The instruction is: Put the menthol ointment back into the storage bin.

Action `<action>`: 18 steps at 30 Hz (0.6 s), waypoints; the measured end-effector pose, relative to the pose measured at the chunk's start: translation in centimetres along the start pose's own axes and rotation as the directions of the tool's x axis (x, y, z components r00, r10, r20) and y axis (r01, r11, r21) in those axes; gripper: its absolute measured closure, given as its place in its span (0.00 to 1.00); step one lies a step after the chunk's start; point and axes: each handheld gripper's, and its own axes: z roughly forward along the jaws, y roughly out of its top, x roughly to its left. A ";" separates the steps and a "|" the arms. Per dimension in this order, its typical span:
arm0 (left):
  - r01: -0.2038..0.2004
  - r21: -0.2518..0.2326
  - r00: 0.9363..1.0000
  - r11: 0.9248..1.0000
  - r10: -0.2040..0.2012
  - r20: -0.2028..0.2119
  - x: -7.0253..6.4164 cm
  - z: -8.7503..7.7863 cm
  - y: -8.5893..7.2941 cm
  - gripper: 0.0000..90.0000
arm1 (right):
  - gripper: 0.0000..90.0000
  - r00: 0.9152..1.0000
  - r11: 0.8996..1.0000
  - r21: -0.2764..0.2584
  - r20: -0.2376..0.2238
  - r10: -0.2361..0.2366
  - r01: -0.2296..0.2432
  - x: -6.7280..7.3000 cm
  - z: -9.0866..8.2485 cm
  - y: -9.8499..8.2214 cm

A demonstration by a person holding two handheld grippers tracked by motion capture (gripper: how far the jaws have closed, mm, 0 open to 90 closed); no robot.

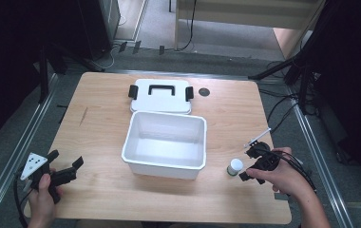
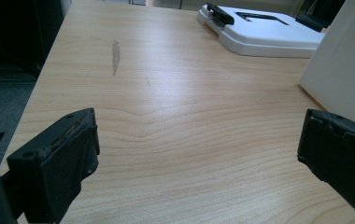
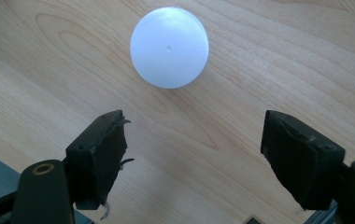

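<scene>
A white open box (image 1: pixel 162 168) stands in the middle of the wooden table, and its lid (image 1: pixel 160 102) with a black handle lies flat just behind it. To the box's right stands a small bottle with a white cap (image 1: pixel 234 166). My right gripper (image 1: pixel 245 165) hovers just right of the bottle, open; in the right gripper view the cap (image 3: pixel 169 47) sits beyond my right gripper (image 3: pixel 194 144), apart from both pads. At the table's front left my left gripper (image 1: pixel 65 158) is open with nothing between its pads. The left gripper view has that gripper (image 2: pixel 199 149) over bare wood, the box wall (image 2: pixel 348 79) at right and the lid (image 2: pixel 264 32) far off.
A thin white stick-like object (image 1: pixel 258 137) lies near the right edge behind my right hand. A small dark disc (image 1: pixel 204 92) sits beside the lid. Cables and stand legs (image 1: pixel 288 71) surround the table on the floor.
</scene>
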 end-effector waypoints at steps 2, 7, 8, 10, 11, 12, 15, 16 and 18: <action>0.002 -0.001 1.000 1.000 -0.002 0.000 0.0 0.0 0.0 0.00 | 0.26 1.000 1.000 0.019 0.004 -0.003 0.003 0.2 -0.1 0.4; 0.006 -0.001 1.000 1.000 -0.006 0.001 0.0 0.0 0.0 0.00 | 0.26 1.000 0.998 0.061 0.001 0.012 -0.012 0.5 -0.1 1.5; 0.006 -0.001 1.000 1.000 -0.006 0.001 0.0 0.0 0.0 0.00 | 0.26 1.000 0.998 0.061 0.001 0.012 -0.012 0.5 -0.1 1.5; 0.005 -0.001 1.000 1.000 -0.005 0.001 0.0 0.0 0.0 0.00 | 0.26 1.000 0.997 0.071 -0.005 0.018 -0.017 0.6 -0.1 1.9; 0.005 -0.001 1.000 1.000 -0.005 0.002 0.0 0.0 0.0 0.00 | 0.27 1.000 0.997 0.079 -0.010 0.025 -0.024 0.6 0.0 2.3; 0.005 -0.001 1.000 1.000 -0.005 0.002 0.0 0.0 0.0 0.00 | 0.27 1.000 0.997 0.079 -0.010 0.025 -0.024 0.6 0.0 2.3; 0.006 -0.001 1.000 1.000 -0.006 0.002 0.0 0.0 0.0 0.00 | 0.29 0.999 0.996 0.083 -0.021 0.041 -0.039 0.6 0.1 3.0; 0.006 -0.001 1.000 1.000 -0.006 0.002 0.0 0.0 0.0 0.00 | 0.29 0.999 0.996 0.083 -0.021 0.041 -0.039 0.6 0.1 3.0; 0.006 -0.001 1.000 1.000 -0.006 0.003 0.0 0.0 0.0 0.00 | 0.29 0.998 0.995 0.088 -0.023 0.051 -0.049 0.6 0.1 3.3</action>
